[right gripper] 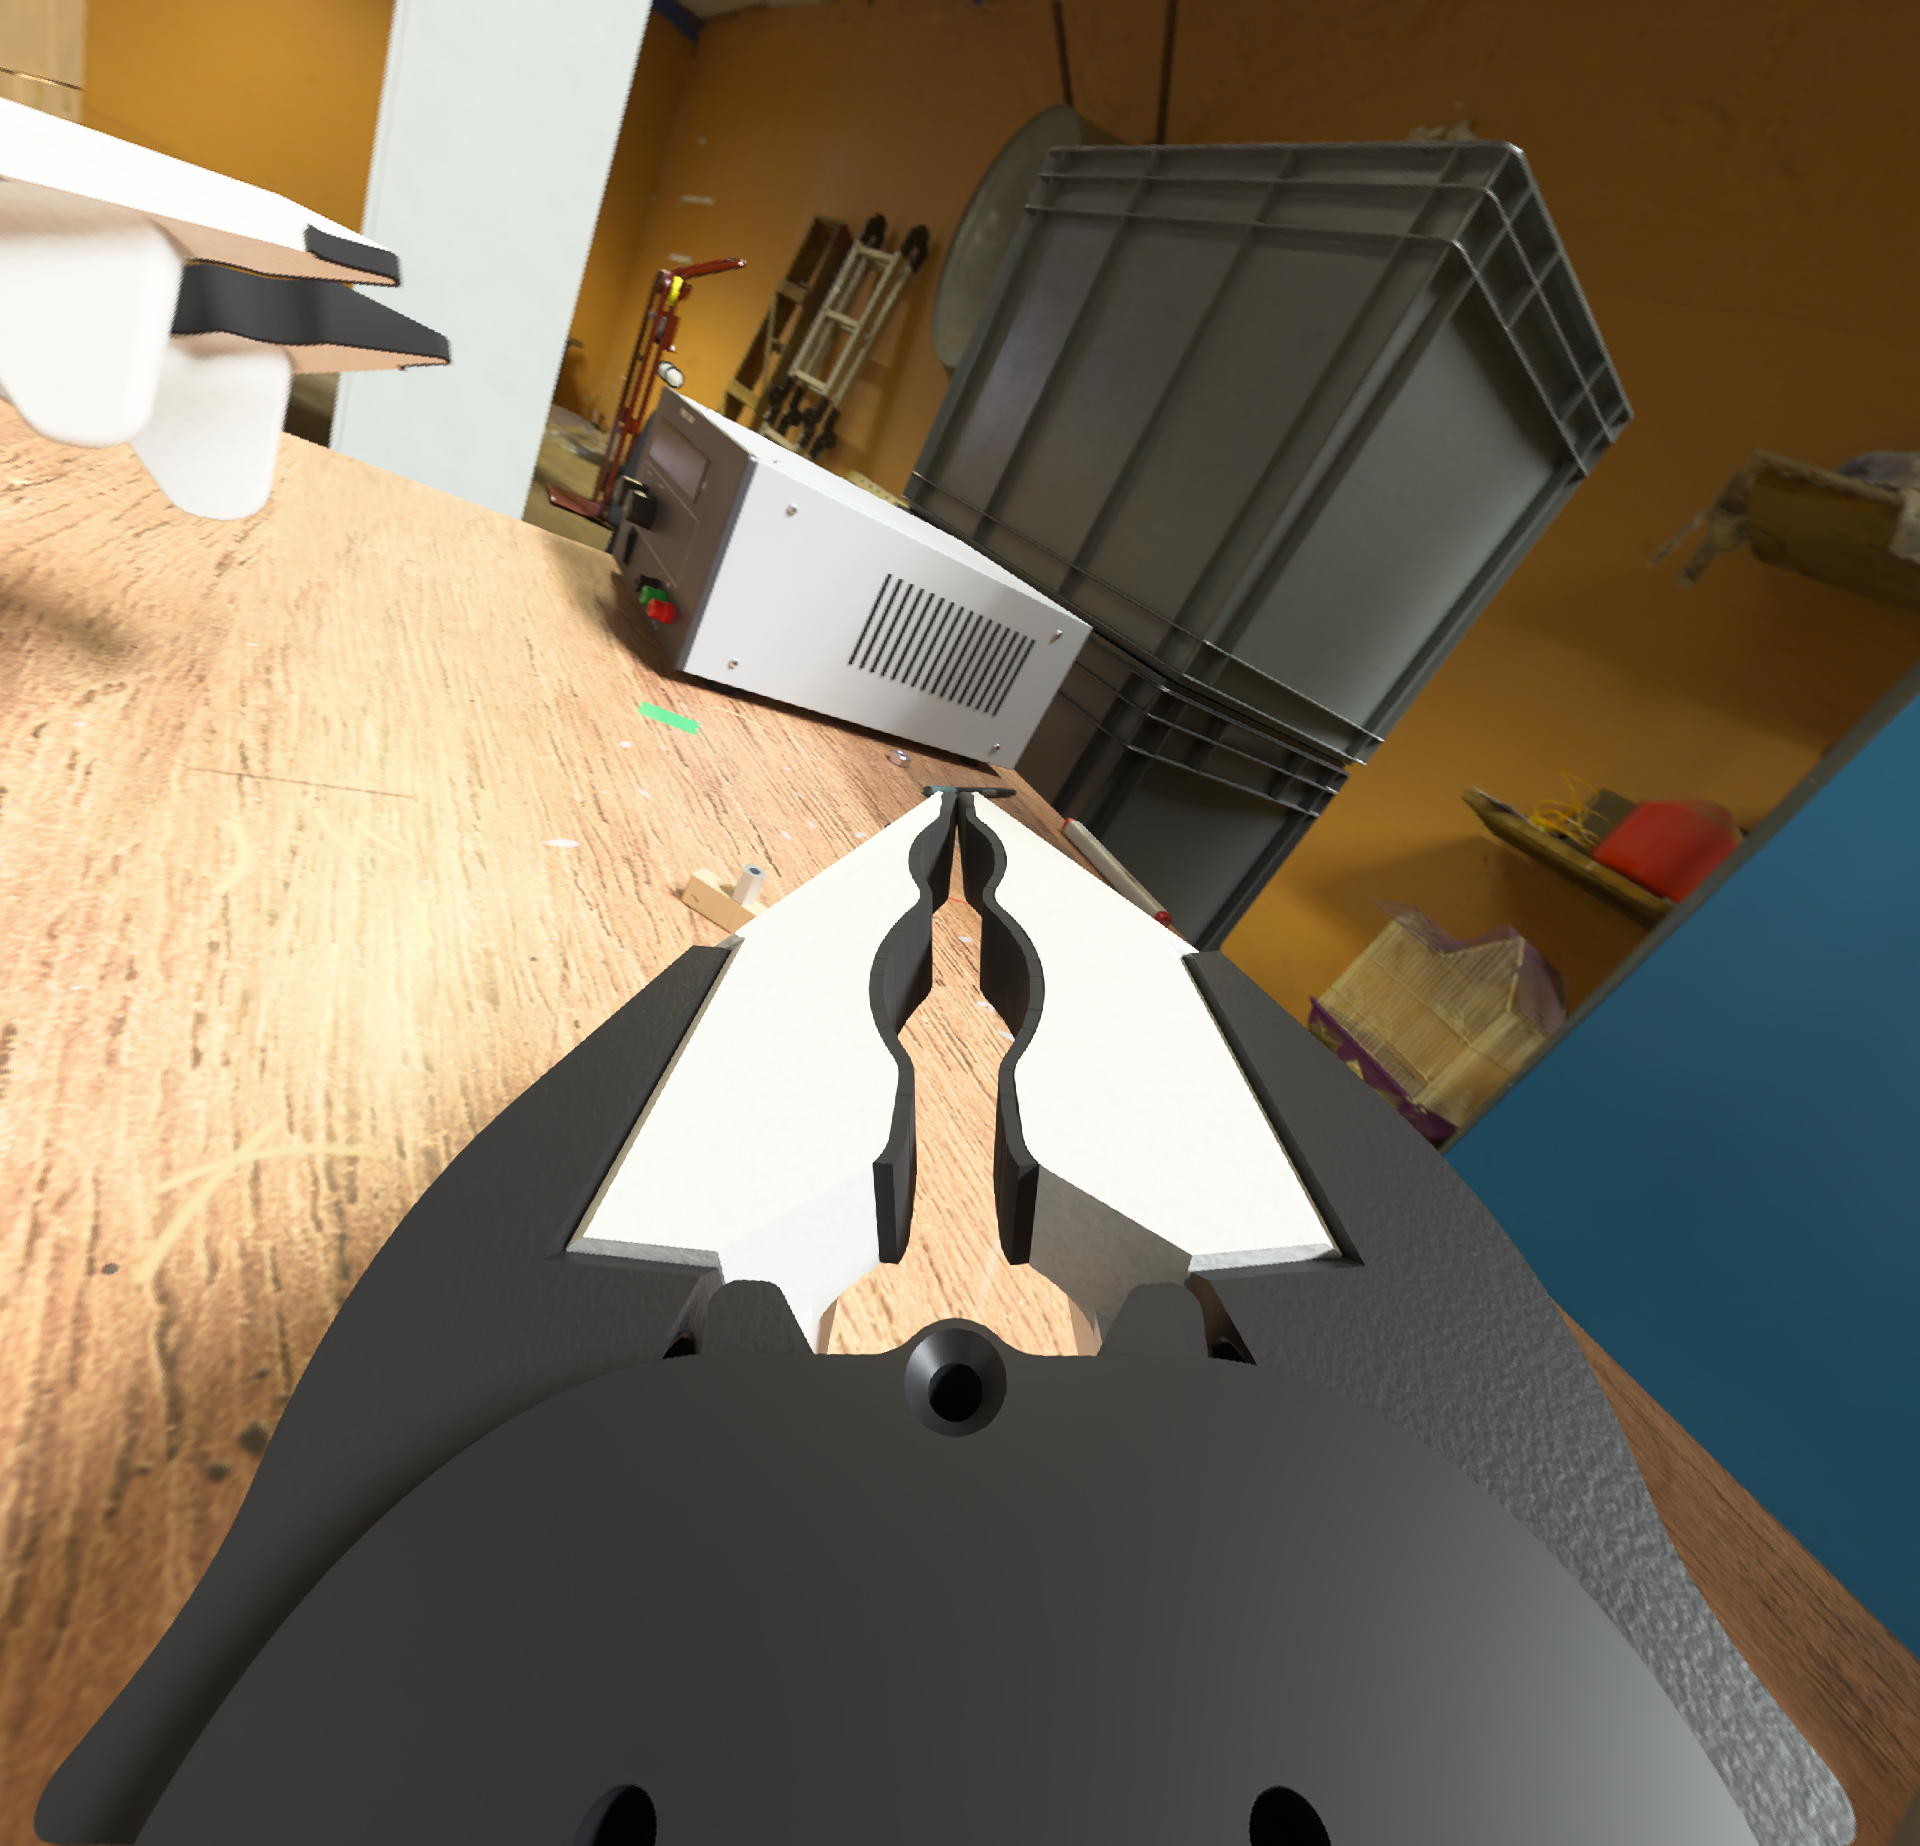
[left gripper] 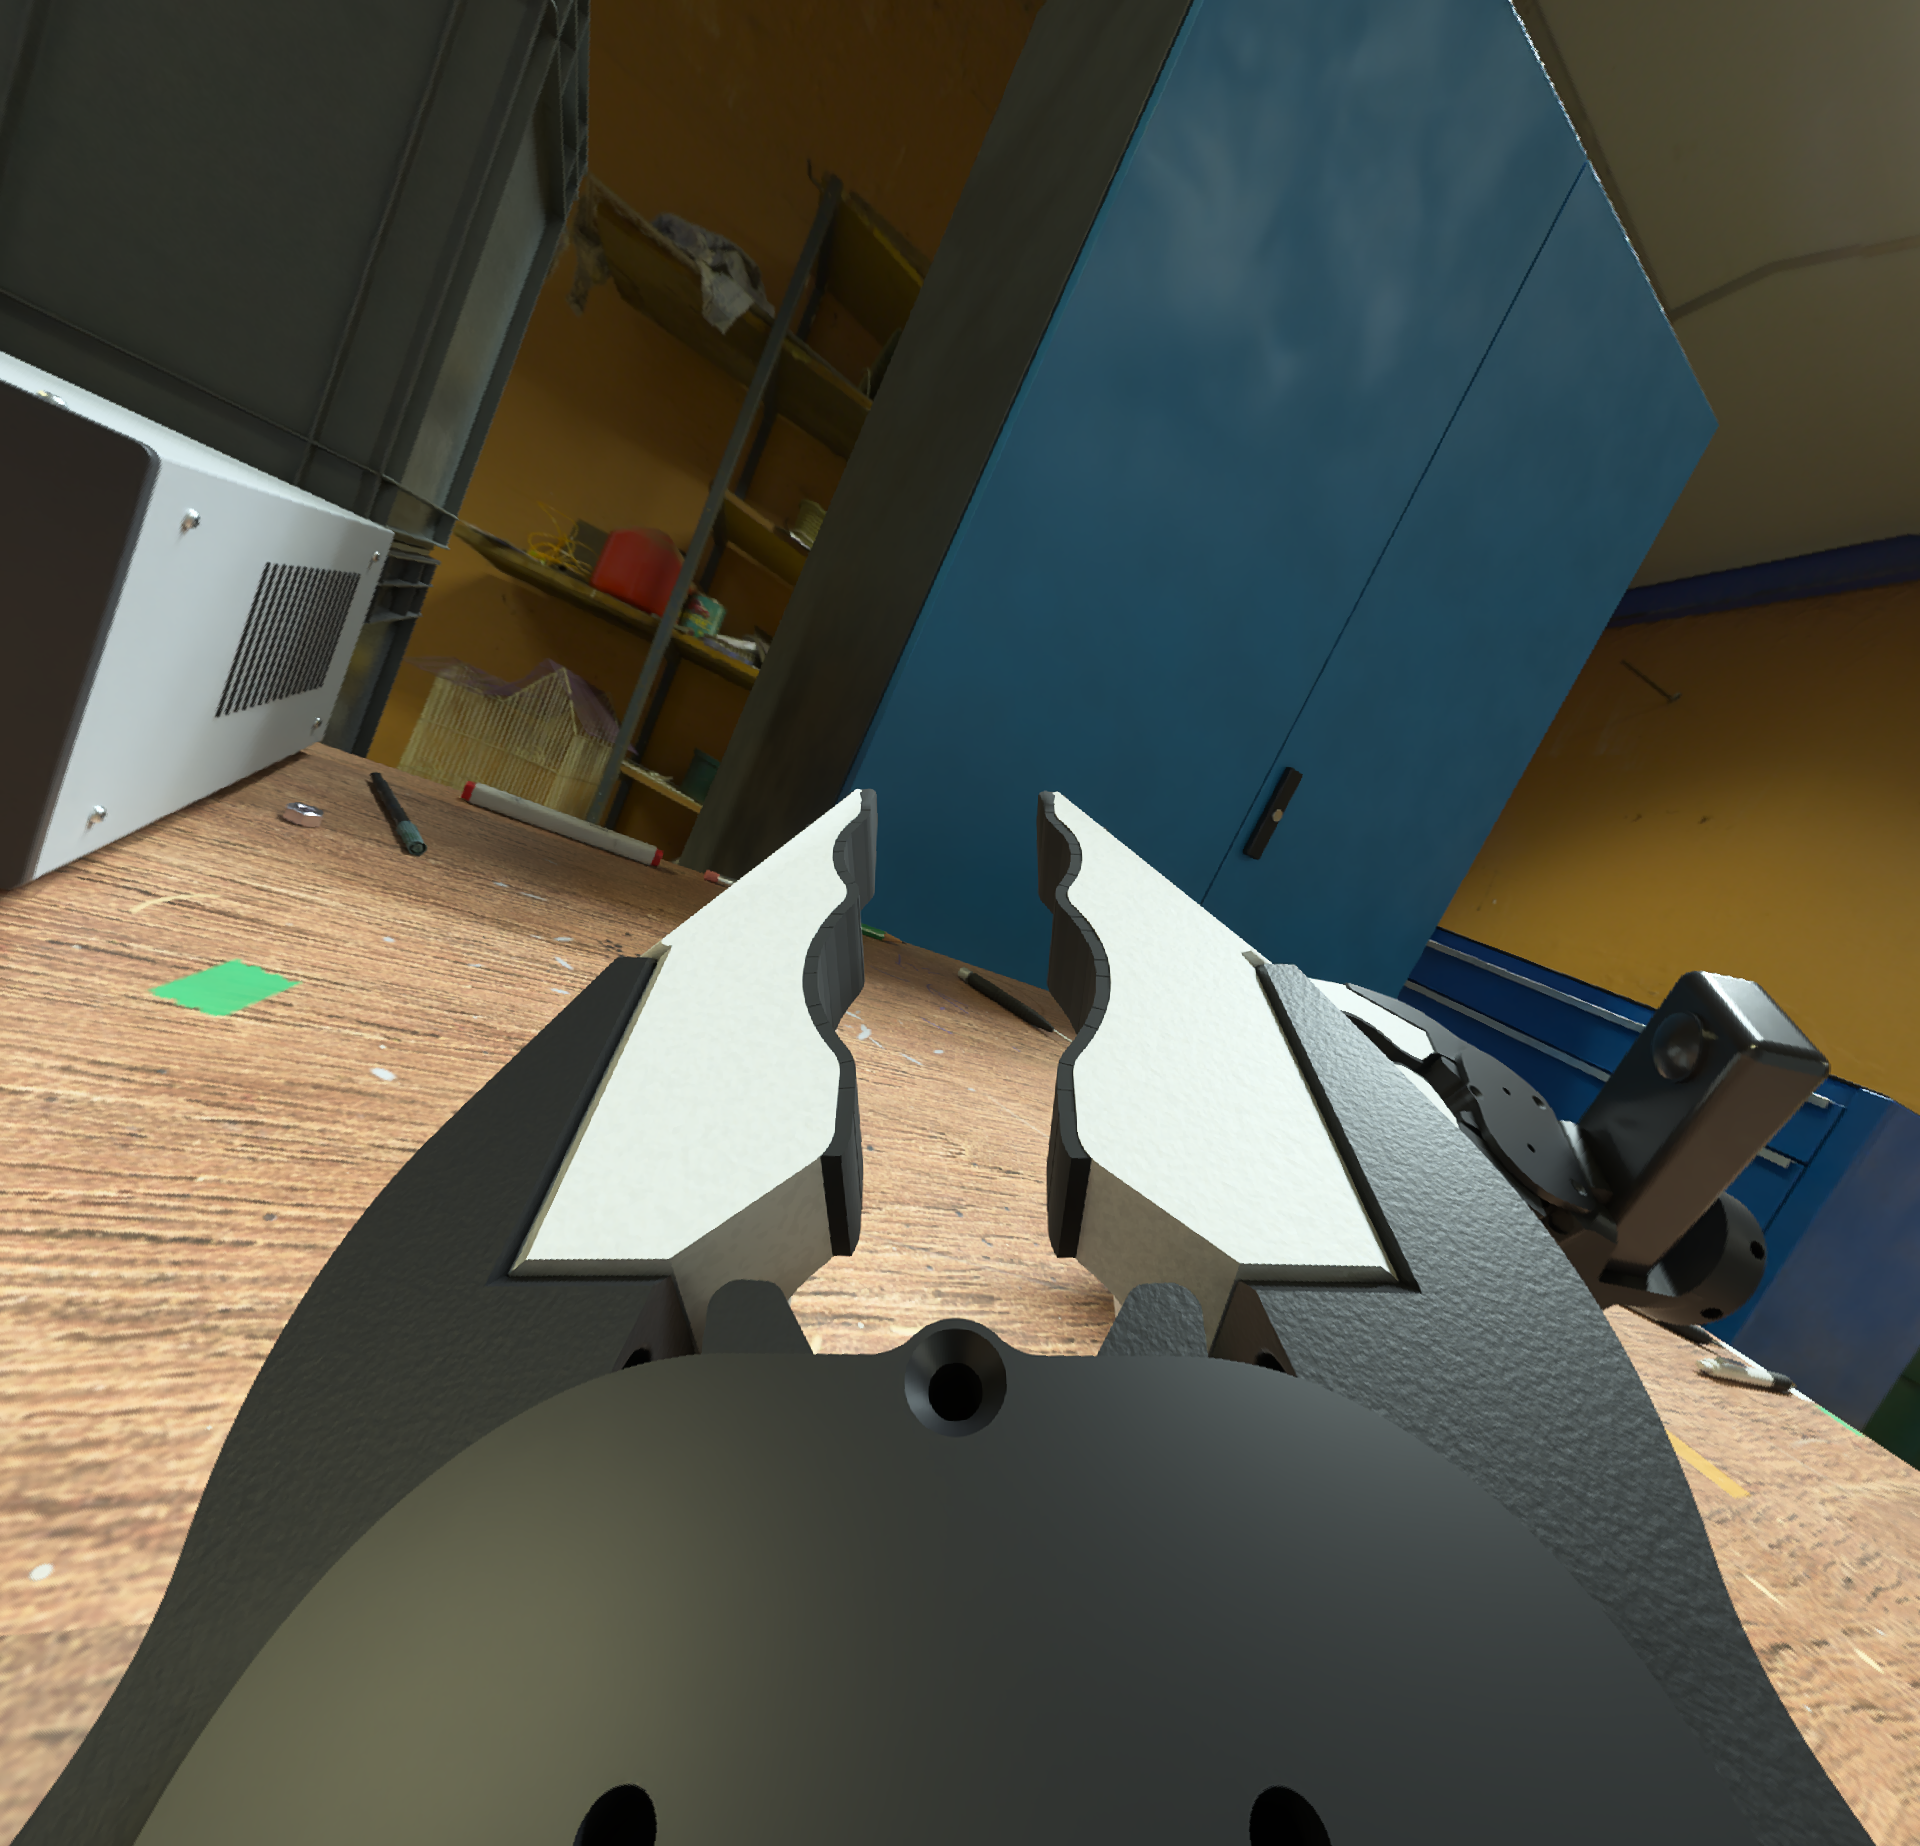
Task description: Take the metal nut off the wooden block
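Note:
A small wooden block (right gripper: 717, 897) with a pale upright peg (right gripper: 751, 877) lies on the wooden table (right gripper: 312, 913), just left of my right gripper's fingers. A small shiny metal piece, which looks like the nut (right gripper: 899, 757), lies on the table apart from the block, near the white box; it also shows in the left wrist view (left gripper: 301, 812). My right gripper (right gripper: 953, 804) is shut with nothing between its fingers, low over the table. My left gripper (left gripper: 956, 820) is open and empty above the table; it also shows in the right wrist view (right gripper: 343, 310). The block is hidden in the left wrist view.
A white metal box (right gripper: 862, 612) and stacked grey crates (right gripper: 1299, 425) stand at the table's back. A dark pen (left gripper: 397, 814), a red-capped marker (left gripper: 561, 825), another pen (left gripper: 1003, 996) and a green tape patch (left gripper: 223, 986) lie on the table. A blue cabinet (left gripper: 1299, 549) stands beyond the edge.

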You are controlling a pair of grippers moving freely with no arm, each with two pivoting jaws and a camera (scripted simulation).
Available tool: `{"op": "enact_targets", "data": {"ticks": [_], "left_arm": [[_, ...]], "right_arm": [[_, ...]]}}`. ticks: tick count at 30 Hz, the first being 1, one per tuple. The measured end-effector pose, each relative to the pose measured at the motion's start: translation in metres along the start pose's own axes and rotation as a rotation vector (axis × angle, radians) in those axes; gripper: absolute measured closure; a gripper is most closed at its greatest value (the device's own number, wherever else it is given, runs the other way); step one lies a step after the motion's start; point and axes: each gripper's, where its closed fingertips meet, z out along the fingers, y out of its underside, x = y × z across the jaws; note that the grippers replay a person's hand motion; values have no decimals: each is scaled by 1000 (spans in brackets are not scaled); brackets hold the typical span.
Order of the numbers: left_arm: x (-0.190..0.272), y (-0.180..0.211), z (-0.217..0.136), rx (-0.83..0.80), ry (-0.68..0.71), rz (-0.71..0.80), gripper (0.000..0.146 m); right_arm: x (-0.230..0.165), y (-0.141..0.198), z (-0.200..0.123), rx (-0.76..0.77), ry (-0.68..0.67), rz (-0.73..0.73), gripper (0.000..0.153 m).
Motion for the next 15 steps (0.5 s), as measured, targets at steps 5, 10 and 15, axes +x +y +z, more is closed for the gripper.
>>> {"op": "enact_targets", "data": {"ticks": [5, 10, 15], "left_arm": [[-3, 4, 2, -25, -2, -33, 116], [-4, 9, 4, -57, -15, -33, 117], [-4, 14, 7, -89, -22, -21, 117]], "right_arm": [[-1, -4, -4, 43, -30, 22, 153], [11, -5, -10, 74, -10, 114, 153], [15, -4, -11, 81, -2, 145, 153]]}}
